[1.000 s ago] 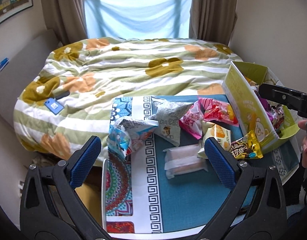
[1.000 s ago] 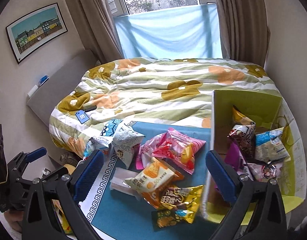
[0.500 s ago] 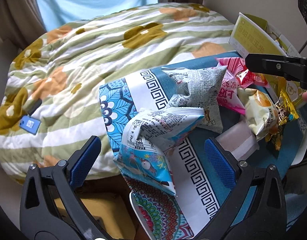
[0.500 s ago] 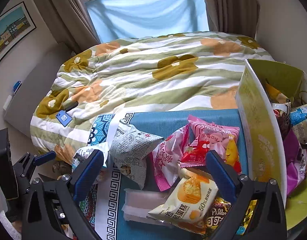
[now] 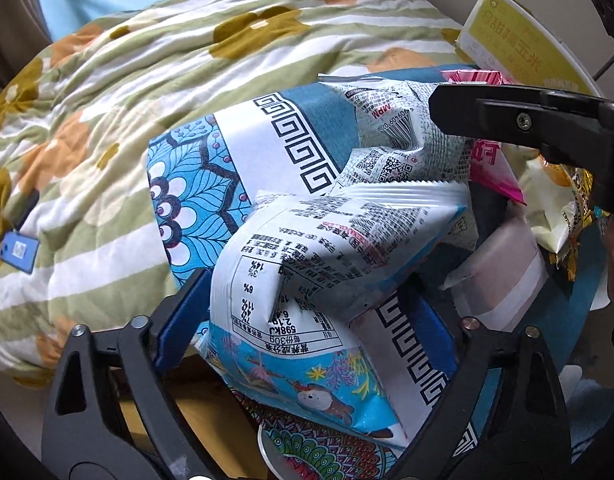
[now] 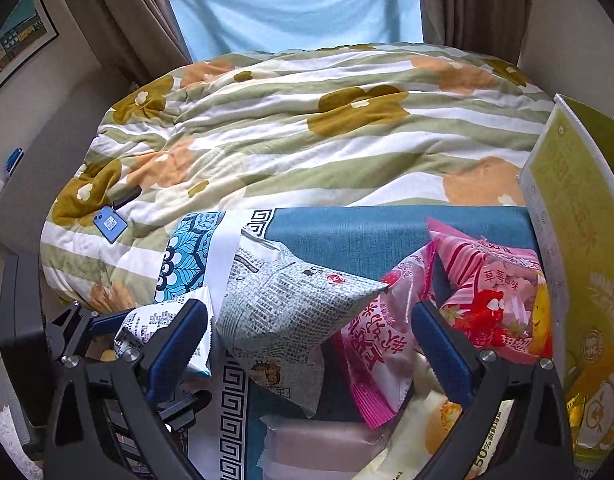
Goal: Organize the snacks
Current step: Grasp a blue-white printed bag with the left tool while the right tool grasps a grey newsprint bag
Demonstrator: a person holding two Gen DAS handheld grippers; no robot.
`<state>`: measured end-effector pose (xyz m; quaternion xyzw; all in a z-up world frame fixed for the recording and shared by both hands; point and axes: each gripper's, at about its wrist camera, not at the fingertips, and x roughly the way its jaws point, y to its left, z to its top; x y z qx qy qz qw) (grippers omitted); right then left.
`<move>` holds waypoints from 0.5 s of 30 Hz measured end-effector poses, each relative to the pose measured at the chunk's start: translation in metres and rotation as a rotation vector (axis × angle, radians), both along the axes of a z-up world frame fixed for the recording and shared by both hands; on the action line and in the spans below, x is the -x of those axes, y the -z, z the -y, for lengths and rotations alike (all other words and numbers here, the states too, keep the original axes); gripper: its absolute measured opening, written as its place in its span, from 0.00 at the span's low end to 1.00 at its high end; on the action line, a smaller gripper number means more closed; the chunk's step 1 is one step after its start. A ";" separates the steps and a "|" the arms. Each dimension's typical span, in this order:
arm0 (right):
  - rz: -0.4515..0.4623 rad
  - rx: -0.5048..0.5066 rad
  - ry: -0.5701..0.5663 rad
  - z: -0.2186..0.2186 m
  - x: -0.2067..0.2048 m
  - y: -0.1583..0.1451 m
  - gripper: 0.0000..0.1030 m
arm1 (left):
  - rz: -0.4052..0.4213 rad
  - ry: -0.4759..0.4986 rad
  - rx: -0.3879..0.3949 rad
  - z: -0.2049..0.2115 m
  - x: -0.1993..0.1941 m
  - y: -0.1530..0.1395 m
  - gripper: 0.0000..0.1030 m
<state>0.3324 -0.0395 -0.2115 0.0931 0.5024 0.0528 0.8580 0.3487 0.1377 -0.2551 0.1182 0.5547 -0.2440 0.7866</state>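
Observation:
A blue and white snack bag (image 5: 307, 264) lies at the left edge of the patterned tablecloth (image 5: 243, 140). My left gripper (image 5: 307, 316) points steeply down over it, jaws closing, with the bag between them. The left pad meets the bag's edge and a sliver of cloth shows by the right pad. My right gripper (image 6: 309, 340) stands open above a newsprint-patterned bag (image 6: 283, 312) and a pink bag (image 6: 371, 344). One of its black fingers (image 5: 507, 120) crosses the left wrist view at upper right. A yellow-green box (image 6: 567, 240) stands at the right.
More snacks lie on the cloth: a pink strawberry bag (image 6: 491, 300), a cream bag (image 6: 447, 432) and a clear-wrapped pale package (image 5: 507, 272). Behind the table is a bed with a flowered quilt (image 6: 307, 120) and a small blue tag (image 6: 110, 220).
Both grippers have dropped toward the table and tipped downward. The left jaws have narrowed around the blue and white bag. The right jaws stay wide.

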 end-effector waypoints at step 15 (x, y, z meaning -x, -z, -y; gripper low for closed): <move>-0.027 -0.011 -0.025 -0.017 -0.018 0.022 0.90 | -0.020 -0.129 0.050 -0.024 -0.013 0.000 0.59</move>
